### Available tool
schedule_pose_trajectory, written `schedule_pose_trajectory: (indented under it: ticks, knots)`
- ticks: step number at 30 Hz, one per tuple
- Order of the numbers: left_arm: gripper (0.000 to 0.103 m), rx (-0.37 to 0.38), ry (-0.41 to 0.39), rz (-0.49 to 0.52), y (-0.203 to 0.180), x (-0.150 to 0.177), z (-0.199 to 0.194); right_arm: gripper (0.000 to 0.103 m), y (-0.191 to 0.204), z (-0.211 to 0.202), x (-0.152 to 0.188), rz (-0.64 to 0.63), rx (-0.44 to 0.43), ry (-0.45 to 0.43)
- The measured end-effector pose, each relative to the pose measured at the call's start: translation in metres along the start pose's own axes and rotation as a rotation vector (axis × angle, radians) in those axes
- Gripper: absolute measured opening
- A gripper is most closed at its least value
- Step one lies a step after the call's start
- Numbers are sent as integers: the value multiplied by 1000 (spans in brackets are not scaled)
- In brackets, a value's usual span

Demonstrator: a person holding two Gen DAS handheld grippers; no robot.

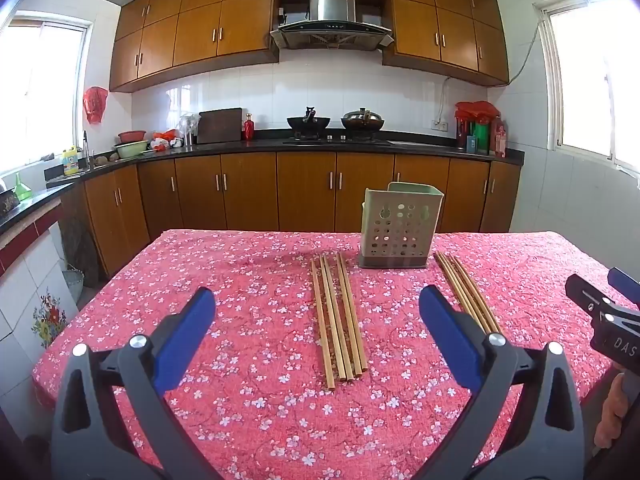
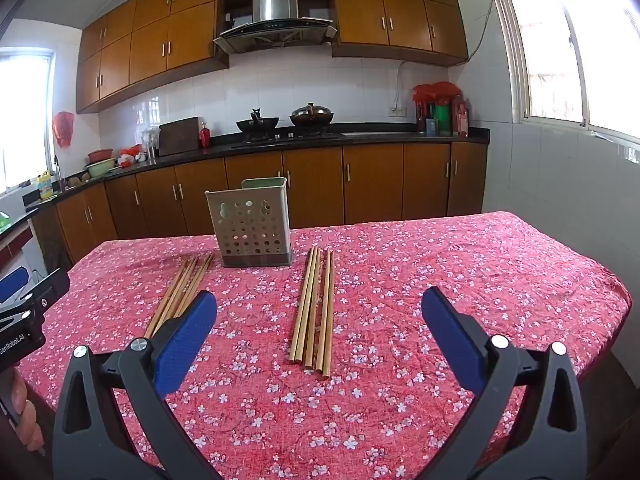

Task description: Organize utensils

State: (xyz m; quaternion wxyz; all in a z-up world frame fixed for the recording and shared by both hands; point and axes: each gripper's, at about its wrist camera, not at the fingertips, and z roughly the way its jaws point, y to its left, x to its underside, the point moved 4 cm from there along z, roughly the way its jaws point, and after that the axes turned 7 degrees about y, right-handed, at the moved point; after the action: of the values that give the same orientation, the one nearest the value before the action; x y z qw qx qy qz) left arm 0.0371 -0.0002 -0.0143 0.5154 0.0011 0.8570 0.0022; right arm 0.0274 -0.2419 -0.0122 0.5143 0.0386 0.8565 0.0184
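On the table (image 1: 224, 280), covered with a pink floral cloth, the task stood at its starting condition: nothing visible had been placed in the utensil holder (image 1: 400, 226), a pale perforated box that stood upright toward the far edge. Its interior could not be seen from either wrist camera, so you could not confirm it held nothing, but no utensil projected above its rim. Two groups of chopsticks lay flat on the cloth, one on each side of the holder. The left chopstick bundle (image 1: 339, 316) lay directly ahead of your left gripper (image 1: 316, 320), its far ends near the holder's left corner. The right chopstick bundle (image 2: 314, 308) lay directly ahead of your right gripper (image 2: 318, 320), its far ends just beside the holder's right corner. Within each group the sticks lay roughly parallel and touching or nearly touching. You held both grippers above the near part of the table with their fingers spread wide and nothing between them; neither touched a chopstick. All of the collecting therefore remained: judged from this layout, each bundle had yet to be gripped, lifted, turned upright and lowered into the holder. The thin sticks lying flush on soft cloth would likely demand a low, square approach to avoid scattering them.
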Motion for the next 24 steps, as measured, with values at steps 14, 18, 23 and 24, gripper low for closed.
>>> schedule_pose_trajectory:
  ticks: [14, 18, 23, 24]
  knots:
    - [99, 1, 3, -2, -2, -2, 0, 101, 0, 1, 1, 0, 1, 0]
    - [99, 3, 5, -6, 0, -3, 1, 101, 0, 1, 1, 0, 0, 1]
    - [99, 2, 4, -7, 2, 0, 1, 101, -1, 1, 1, 1, 0, 1]
    - [99, 1, 4, -7, 2, 0, 1, 101, -1, 1, 1, 1, 0, 2]
